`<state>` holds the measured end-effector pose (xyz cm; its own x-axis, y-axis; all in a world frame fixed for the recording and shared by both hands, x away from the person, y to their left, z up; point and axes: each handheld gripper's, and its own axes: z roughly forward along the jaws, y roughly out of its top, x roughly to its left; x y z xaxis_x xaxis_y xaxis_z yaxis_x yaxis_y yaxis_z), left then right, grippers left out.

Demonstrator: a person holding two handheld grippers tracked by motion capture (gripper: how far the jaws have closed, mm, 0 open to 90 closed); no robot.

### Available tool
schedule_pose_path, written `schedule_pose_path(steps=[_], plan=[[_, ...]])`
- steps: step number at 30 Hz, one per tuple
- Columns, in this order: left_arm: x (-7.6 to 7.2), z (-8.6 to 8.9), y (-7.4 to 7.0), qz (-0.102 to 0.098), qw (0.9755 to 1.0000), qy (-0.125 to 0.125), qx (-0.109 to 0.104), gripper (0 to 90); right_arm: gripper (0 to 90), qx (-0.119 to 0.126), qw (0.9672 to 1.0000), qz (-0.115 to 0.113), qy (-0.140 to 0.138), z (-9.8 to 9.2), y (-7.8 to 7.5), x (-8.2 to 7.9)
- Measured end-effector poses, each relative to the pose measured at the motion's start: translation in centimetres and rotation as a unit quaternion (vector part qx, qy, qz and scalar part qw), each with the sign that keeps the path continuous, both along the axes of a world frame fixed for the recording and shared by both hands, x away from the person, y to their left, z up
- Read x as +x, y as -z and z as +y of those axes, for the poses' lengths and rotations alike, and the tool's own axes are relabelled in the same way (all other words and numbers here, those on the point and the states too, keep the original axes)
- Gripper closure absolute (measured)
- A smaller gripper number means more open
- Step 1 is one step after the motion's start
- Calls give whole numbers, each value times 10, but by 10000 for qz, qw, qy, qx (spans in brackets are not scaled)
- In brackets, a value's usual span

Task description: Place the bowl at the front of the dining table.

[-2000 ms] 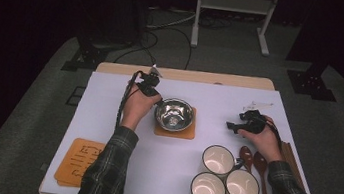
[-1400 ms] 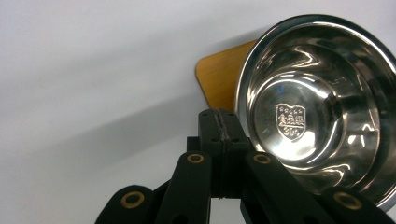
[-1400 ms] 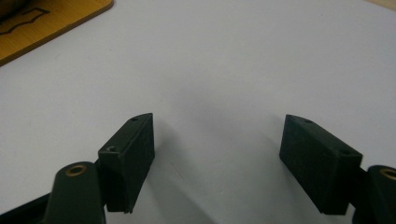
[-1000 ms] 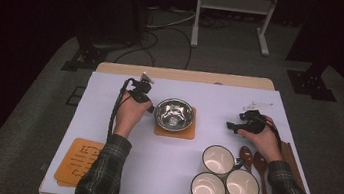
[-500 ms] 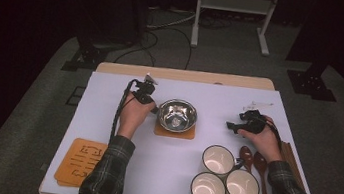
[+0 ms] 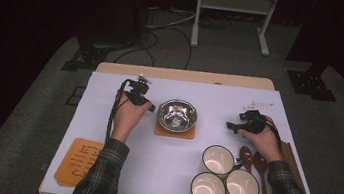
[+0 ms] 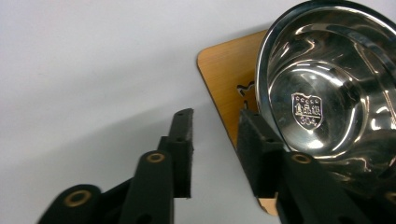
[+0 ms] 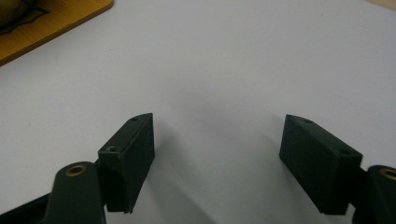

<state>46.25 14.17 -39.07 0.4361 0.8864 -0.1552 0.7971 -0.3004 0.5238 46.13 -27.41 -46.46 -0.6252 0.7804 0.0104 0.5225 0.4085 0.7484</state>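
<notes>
A steel bowl [image 6: 177, 115] [image 7: 322, 93] sits on a wooden coaster [image 6: 174, 131] [image 7: 229, 70] mid-table. My left gripper [image 6: 146, 104] [image 7: 215, 114] is just left of the bowl. Its jaws have just been opening and stand apart, with bare white table between them. One pad rests close against the outside of the bowl's rim. My right gripper [image 6: 230, 126] [image 8: 218, 120] hovers low over the white surface to the bowl's right. It is open wide and holds nothing. A corner of the coaster [image 8: 51, 18] shows in the right gripper view.
Three white mugs [image 6: 218, 159] cluster at the near right, with wooden spoons [image 6: 259, 164] and dark sticks [image 6: 292, 161] beside them. An orange stack of coasters [image 6: 78, 160] lies at the near left corner. The white mat [image 6: 104, 133] covers most of the table.
The left hand has drifted a little nearer and to the left of the bowl, staying beside its rim. The bowl stays on its coaster and the right hand has kept still.
</notes>
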Motion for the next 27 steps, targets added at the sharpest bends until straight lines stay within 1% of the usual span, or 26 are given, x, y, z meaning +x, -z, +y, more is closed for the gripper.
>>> schedule_pose_path(steps=[5, 7, 9, 10, 12, 13, 14, 18, 20, 21, 23, 26, 27], plan=[[-12, 3, 0, -220, 9997, -90, -91, 559, 248, 0, 10000, -1, 6, 0, 0, 0], [-16, 6, 1, -274, 9995, -92, -113, 525, 248, -3, 10000, -5, 5, 0, 0, 0], [-19, 8, 1, -336, 9994, -32, -99, 479, 248, -1, 10000, -2, 7, 0, 0, 0], [-22, 8, 1, -355, 9993, -32, -136, 465, 248, 0, 10000, 0, 7, 0, 0, 0], [-26, 9, 1, -405, 9991, -14, -106, 432, 248, -1, 10000, 1, 4, 0, 0, 0], [-26, 9, 1, -405, 9991, -14, -106, 418, 248, -2, 10000, -2, 1, 0, 0, 0], [-30, 10, 2, -415, 9990, -14, -148, 404, 248, -1, 10000, -2, 1, 0, 0, 0], [-38, 11, 6, -429, 9990, 27, -113, 341, 248, 0, 10000, -2, 5, 0, 0, 0], [-42, 10, 8, -409, 9991, 51, -136, 305, 248, 1, 10000, -2, 3, 0, 0, 0], [-44, 10, 9, -384, 9992, 82, -112, 292, 247, 1, 10000, -1, 5, 0, 0, 0], [-48, 9, 11, -425, 9990, 59, -120, 263, 247, 1, 10000, 1, 6, 0, 0, 0], [-55, 8, 14, -505, 9987, 63, -36, 217, 248, 1, 10000, -1, 5, 0, 0, 0], [-57, 8, 15, -513, 9987, 56, -52, 204, 248, -1, 10000, -3, 5, 0, 0, 0]])
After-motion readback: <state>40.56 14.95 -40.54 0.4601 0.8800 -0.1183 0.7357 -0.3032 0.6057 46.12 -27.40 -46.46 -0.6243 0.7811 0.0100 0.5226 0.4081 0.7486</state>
